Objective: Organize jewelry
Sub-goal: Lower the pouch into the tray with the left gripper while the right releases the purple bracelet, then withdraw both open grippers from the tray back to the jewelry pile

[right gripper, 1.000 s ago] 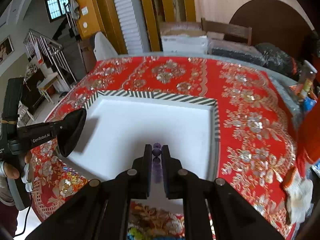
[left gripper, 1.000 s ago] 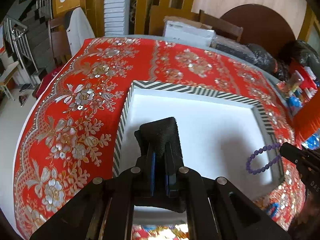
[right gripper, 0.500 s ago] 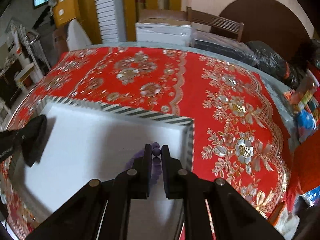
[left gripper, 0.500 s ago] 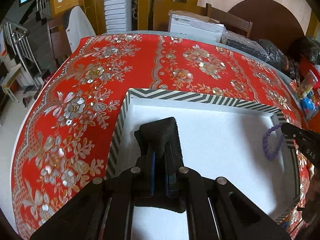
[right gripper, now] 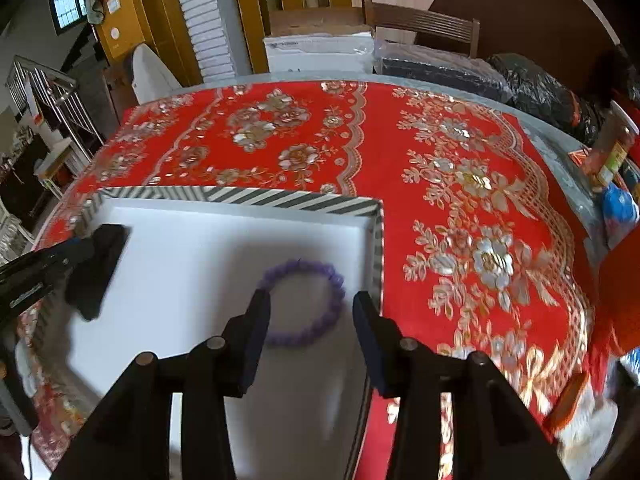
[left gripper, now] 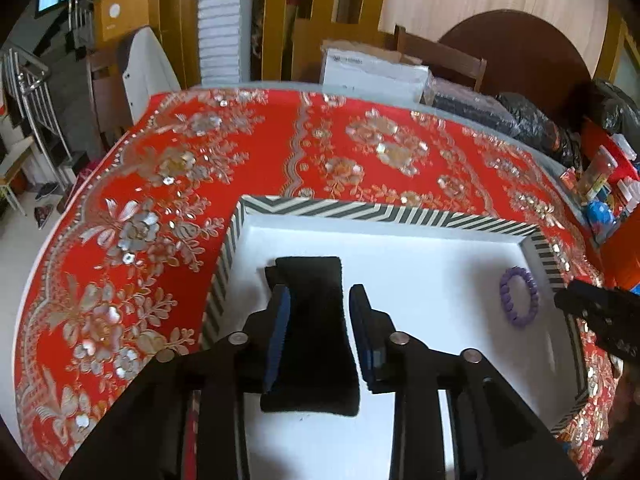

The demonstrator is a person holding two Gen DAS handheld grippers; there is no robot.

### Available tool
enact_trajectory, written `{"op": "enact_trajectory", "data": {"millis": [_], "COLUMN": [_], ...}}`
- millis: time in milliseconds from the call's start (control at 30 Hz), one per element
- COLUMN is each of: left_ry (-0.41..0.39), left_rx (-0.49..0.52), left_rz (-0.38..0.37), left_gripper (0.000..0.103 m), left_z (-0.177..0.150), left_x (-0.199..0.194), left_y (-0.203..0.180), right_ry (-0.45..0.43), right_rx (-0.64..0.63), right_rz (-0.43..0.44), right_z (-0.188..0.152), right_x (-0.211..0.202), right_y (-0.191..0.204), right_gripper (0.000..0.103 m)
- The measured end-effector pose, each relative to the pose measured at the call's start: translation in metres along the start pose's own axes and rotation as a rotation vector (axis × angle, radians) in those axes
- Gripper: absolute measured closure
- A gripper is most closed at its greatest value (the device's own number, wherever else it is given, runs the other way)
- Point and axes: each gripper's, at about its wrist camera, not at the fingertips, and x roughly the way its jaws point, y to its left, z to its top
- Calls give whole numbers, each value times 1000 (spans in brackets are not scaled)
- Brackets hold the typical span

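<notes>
We see 2 items placed in the white striped-rim tray (left gripper: pixel 384 212): purple bead bracelet (right gripper: pixel 304 304), black fabric band (left gripper: pixel 312 332); both grippers (left gripper: pixel 316 320) (right gripper: pixel 308 320) stand apart, empty.

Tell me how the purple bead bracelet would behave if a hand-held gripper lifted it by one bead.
The bracelet is a loop of separate round beads, so it would probably sag and dangle rather than hold its ring shape. The beads look smooth, so one may slip between flat pads. Lying flat in the tray, it seems likelier to slide than roll if nudged.
</notes>
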Motion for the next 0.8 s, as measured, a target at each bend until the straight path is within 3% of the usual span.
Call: {"op": "enact_trajectory", "data": {"millis": [333,467,800], "left_ry": [-58,-91,-101], "left_rx": [31,68,82], "left_rz": [41,78,60], "left_gripper": [77,77,77], "left_z": [-16,-33,-70], "left_x": [-48,-70,-102], "left_y": [-5,-11,-25], "right_ry": [-54,-71,-111], "right_rx": [-10,-19,7], "right_rz": [24,23,-1], "right_z": [-40,-64,-111], "right_x": [-74,-90,-107], "right_y": [16,21,31], "right_gripper": [40,39,39]}}
